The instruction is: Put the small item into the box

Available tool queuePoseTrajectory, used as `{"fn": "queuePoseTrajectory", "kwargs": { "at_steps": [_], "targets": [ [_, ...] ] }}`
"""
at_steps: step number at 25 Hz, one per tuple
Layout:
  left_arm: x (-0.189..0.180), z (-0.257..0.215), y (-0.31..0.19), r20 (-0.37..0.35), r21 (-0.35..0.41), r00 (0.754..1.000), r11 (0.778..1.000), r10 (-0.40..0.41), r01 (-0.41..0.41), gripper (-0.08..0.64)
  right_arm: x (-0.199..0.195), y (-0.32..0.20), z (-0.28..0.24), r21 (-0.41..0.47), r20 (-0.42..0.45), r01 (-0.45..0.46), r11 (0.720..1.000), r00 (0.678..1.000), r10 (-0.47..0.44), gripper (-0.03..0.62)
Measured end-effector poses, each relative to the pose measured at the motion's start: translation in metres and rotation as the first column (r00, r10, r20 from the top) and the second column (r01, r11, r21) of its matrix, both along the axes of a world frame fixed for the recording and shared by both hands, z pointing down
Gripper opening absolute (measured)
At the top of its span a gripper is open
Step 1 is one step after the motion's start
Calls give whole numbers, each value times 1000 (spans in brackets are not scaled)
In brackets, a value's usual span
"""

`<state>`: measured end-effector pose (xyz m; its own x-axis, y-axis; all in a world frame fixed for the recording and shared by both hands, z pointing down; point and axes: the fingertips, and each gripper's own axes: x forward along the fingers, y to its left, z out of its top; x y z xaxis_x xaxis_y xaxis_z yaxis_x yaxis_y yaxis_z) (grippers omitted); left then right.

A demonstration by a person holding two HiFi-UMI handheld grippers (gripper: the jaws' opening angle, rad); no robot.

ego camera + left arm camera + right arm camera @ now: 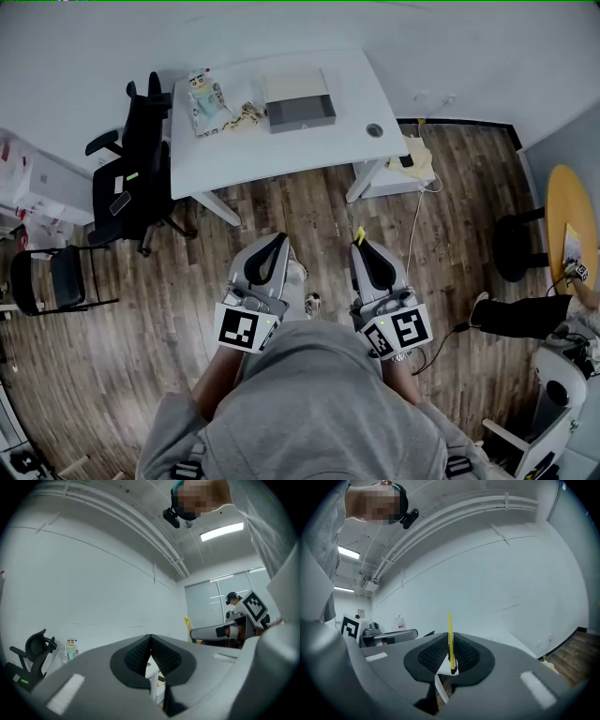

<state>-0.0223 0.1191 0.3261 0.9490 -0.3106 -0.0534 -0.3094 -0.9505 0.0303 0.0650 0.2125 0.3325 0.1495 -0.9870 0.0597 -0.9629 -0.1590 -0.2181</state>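
Pinching a yellow strip (449, 623) near its lower end, right gripper (449, 643) clamped; judged light, stiff, slip-prone. Left gripper (150, 640) closed, empty.

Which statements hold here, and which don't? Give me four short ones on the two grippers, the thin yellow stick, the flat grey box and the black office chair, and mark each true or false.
1. The right gripper is shut on the thin yellow stick. True.
2. The left gripper holds a toy figure. False: its jaws are together with nothing between them, and the toy figure is on the white table.
3. The flat grey box lies on the wooden floor. False: it sits on the white table.
4. The black office chair stands by the table's left end in the head view. True.
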Motion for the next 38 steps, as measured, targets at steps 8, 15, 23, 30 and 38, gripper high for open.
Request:
{"fn": "queuePoseTrajectory", "kwargs": {
  "at_steps": [8,15,23,30,38],
  "targets": [
    [30,1,-30,11,-10,1000,1000,4,-4,3,30,-29,5,-12,12,-6,1000,1000,6,52],
    [60,1,-66,-5,-10,1000,1000,-3,3,3,58,-65,4,-21,6,6,1000,1000,-6,52],
    [100,-4,-111,-19,-15,1000,1000,-6,6,3,95,-110,-2,-26,0,14,1000,1000,-14,52],
    [130,-12,-154,-33,-19,999,1000,6,-6,3,121,-154,-10,-30,-9,12,999,1000,-12,52],
    [154,-5,-204,-4,-32,1000,999,23,-23,3,146,-208,-2,-79,-42,28,996,999,-32,52]
  ]
}}
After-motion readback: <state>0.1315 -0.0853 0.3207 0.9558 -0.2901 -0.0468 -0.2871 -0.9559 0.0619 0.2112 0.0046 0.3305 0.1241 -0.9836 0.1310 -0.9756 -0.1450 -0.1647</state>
